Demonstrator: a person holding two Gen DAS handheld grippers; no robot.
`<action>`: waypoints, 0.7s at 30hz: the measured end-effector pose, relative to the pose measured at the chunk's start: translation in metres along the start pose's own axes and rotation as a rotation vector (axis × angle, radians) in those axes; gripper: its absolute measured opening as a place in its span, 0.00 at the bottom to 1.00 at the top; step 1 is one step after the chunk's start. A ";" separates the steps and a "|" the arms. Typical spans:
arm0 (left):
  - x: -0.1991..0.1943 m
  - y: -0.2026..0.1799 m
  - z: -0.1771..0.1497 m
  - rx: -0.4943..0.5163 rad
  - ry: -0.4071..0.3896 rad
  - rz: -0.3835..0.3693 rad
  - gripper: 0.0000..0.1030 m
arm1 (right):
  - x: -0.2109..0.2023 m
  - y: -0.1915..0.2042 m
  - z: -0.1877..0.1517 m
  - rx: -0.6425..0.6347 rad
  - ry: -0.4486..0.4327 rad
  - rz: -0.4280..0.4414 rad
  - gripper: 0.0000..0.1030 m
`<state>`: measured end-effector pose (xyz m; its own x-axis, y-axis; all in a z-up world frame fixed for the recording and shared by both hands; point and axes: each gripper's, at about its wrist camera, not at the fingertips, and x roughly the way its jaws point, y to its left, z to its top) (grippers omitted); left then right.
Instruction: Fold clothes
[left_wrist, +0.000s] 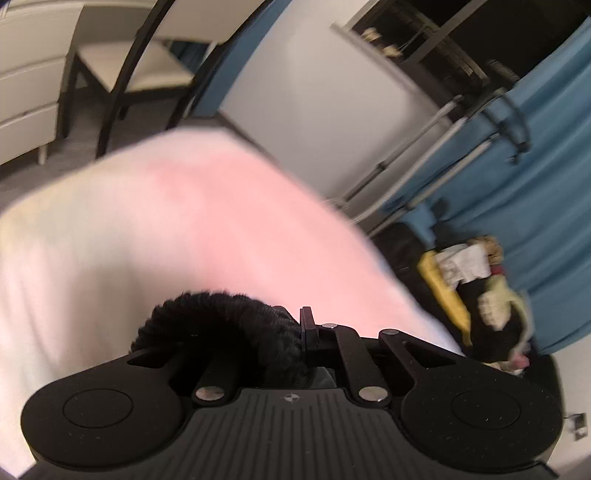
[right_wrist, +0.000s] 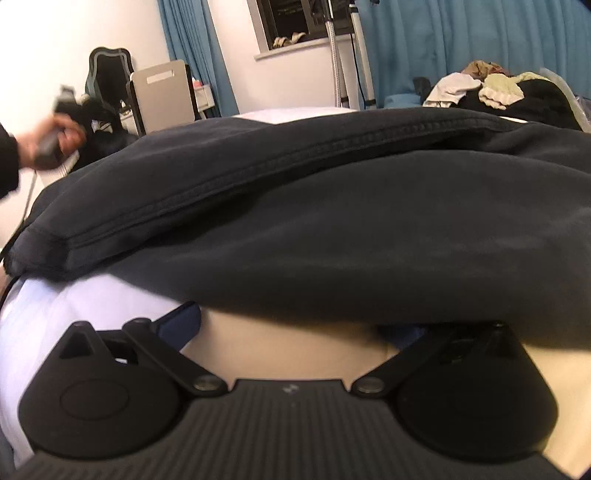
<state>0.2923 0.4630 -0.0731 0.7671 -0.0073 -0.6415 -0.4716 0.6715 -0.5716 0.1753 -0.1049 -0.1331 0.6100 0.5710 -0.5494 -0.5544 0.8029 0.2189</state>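
Left gripper (left_wrist: 308, 326): jaws pressed together, pinching black fleece (left_wrist: 221, 317) at 6 o'clock over the white bed (left_wrist: 147, 221). Right gripper (right_wrist: 291, 328): jaws spread, the dark garment (right_wrist: 332, 221) draped at 12 o'clock, its hem over the fingertips

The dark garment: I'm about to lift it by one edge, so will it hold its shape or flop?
The dark garment will probably flop: it lies in soft rolls across the bed. The thick stitched hem suggests some weight, so it would likely sag.
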 end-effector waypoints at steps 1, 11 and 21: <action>0.003 0.007 -0.002 -0.009 -0.002 -0.014 0.10 | 0.004 -0.002 0.002 0.002 -0.008 0.006 1.00; -0.088 -0.006 -0.008 0.092 0.031 -0.003 0.88 | 0.011 -0.005 0.004 -0.011 -0.015 0.003 1.00; -0.231 -0.043 -0.141 -0.039 -0.043 -0.077 0.90 | -0.033 -0.004 0.013 0.076 -0.010 0.011 1.00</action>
<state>0.0741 0.3310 0.0274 0.8195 -0.0257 -0.5726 -0.4261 0.6407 -0.6386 0.1650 -0.1242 -0.1054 0.6103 0.5809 -0.5385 -0.5167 0.8073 0.2852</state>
